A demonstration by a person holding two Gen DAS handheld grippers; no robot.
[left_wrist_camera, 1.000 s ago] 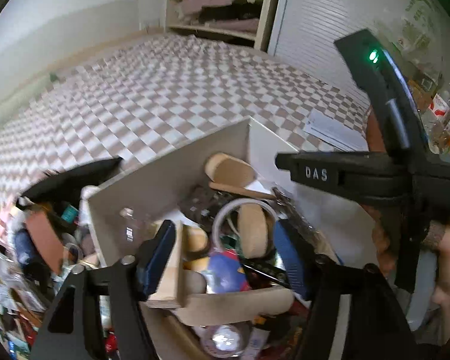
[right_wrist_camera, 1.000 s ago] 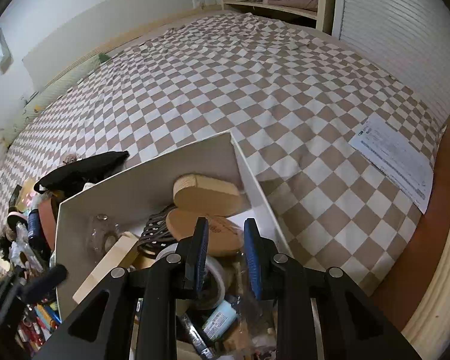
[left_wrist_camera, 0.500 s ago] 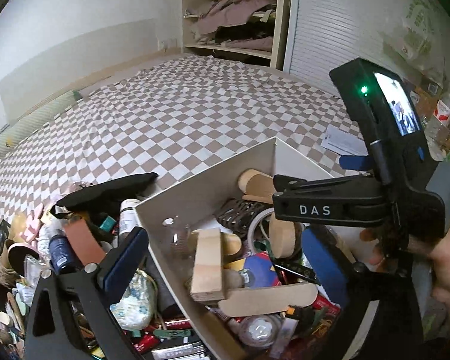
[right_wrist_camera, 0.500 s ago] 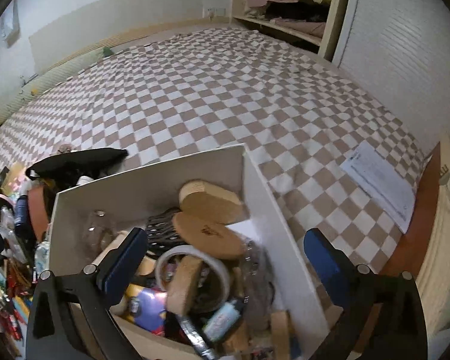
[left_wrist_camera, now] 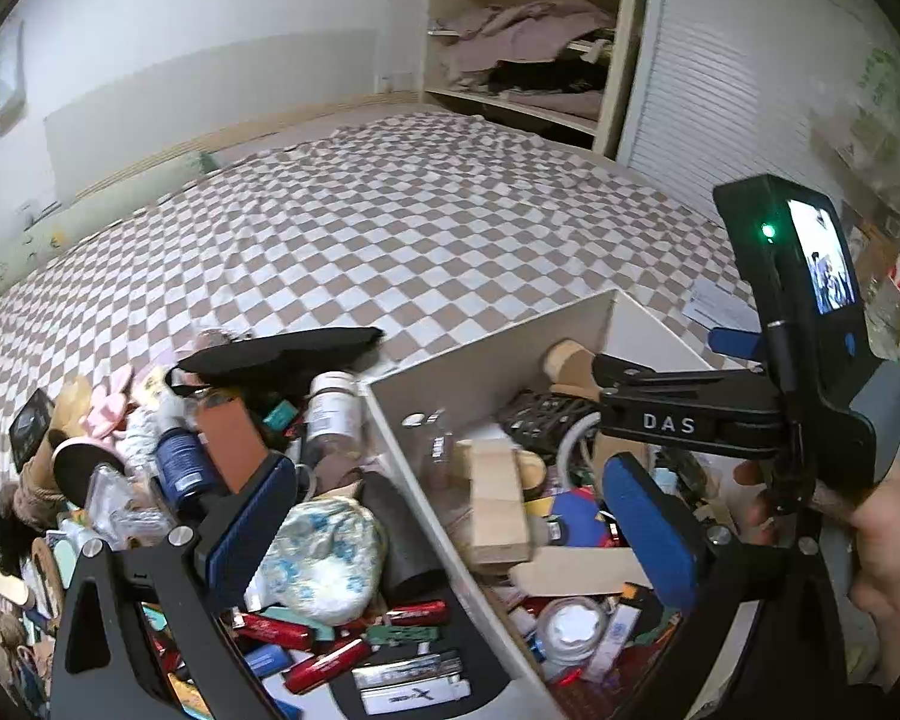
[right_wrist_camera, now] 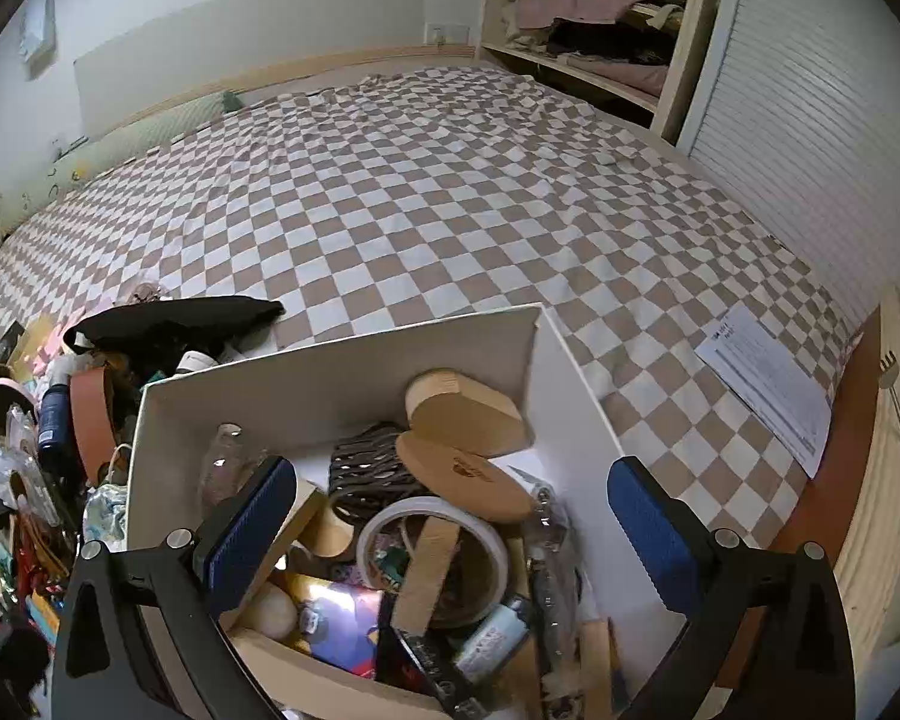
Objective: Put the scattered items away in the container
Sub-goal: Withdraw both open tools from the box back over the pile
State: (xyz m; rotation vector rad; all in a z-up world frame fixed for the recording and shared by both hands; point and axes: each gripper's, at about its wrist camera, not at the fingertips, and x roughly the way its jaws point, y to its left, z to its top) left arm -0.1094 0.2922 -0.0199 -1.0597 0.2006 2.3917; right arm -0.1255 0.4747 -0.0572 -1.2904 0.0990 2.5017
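A white box (right_wrist_camera: 354, 372) on the checked bed holds wooden blocks, a tape roll (right_wrist_camera: 432, 534), a dark woven piece and other small items; it also shows in the left wrist view (left_wrist_camera: 480, 354). My right gripper (right_wrist_camera: 450, 534) is open and empty above the box. My left gripper (left_wrist_camera: 450, 522) is open and empty, straddling the box's left wall. Scattered items lie left of the box: a floral pouch (left_wrist_camera: 324, 558), a blue bottle (left_wrist_camera: 180, 468), a white jar (left_wrist_camera: 333, 414), red tubes (left_wrist_camera: 324, 660). The right gripper's body (left_wrist_camera: 750, 414) crosses the left wrist view.
A black cloth (left_wrist_camera: 282, 351) lies behind the pile. A paper sheet (right_wrist_camera: 768, 384) lies on the bed at the right. Shelves with clothes (right_wrist_camera: 594, 12) stand at the back. A wooden bed edge (right_wrist_camera: 870, 480) runs along the right.
Both grippers opened wide and pulled back from the box. The left gripper let go of a wooden block, which now lies in the box, and swung left over the pile.
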